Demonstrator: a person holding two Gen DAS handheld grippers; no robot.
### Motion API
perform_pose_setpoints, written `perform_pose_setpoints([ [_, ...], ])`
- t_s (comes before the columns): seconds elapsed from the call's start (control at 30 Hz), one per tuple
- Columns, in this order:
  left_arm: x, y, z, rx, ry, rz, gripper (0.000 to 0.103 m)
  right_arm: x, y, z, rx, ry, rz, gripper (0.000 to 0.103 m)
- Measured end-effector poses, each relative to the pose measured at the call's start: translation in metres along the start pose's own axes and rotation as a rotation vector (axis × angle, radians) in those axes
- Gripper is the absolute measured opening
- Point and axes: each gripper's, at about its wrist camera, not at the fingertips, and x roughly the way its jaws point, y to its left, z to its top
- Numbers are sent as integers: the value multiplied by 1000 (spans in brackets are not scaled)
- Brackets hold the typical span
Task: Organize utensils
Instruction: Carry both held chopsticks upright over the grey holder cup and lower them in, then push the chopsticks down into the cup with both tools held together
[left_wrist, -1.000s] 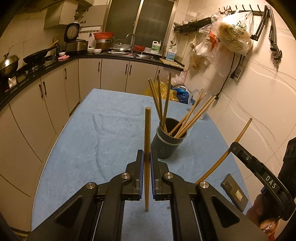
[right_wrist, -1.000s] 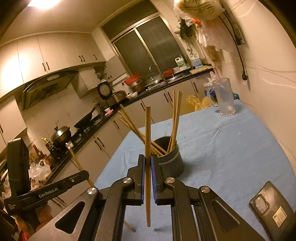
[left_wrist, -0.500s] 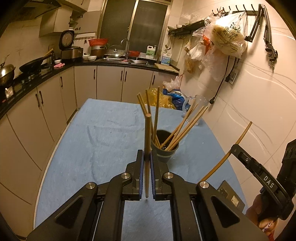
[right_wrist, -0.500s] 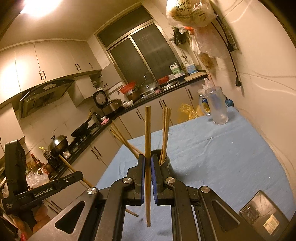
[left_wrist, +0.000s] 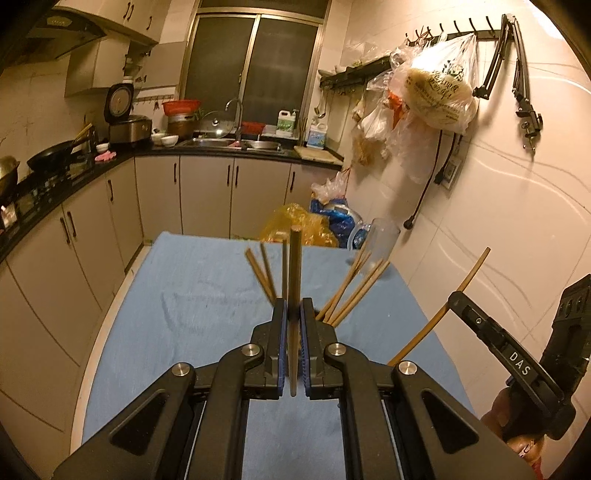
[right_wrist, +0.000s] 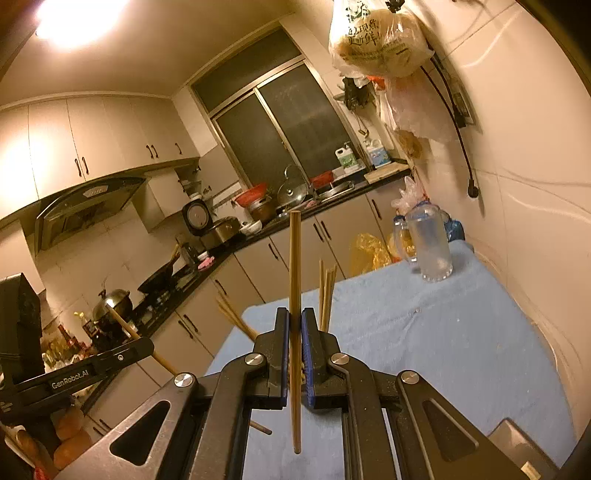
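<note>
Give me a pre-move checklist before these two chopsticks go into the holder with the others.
1. Left gripper shut on its chopstick: ok.
2. Right gripper shut on its chopstick: ok.
3. Both held chopsticks near upright: ok.
4. Holder rim in view for aiming: not ok, hidden behind both grippers.
5. Free gap among standing chopsticks: cannot tell.
6. Glass mug away from the drop path: ok.
</note>
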Motion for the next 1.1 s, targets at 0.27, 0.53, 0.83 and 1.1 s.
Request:
perform_pose_setpoints([
  [0.27, 10, -12, 31, 8, -35, -17, 6, 10, 5, 25, 3, -52, -11, 7],
  [0.53, 28, -15, 57, 3, -73, -21, 6, 36, 14, 50, -13, -100, -31, 7],
  [0.83, 78, 0, 37, -19, -10, -15, 6, 82, 12, 28, -42, -30, -63, 7],
  [1.1, 94, 6, 6, 4, -8, 8, 6, 100, 5, -1, -87, 17, -101, 7],
])
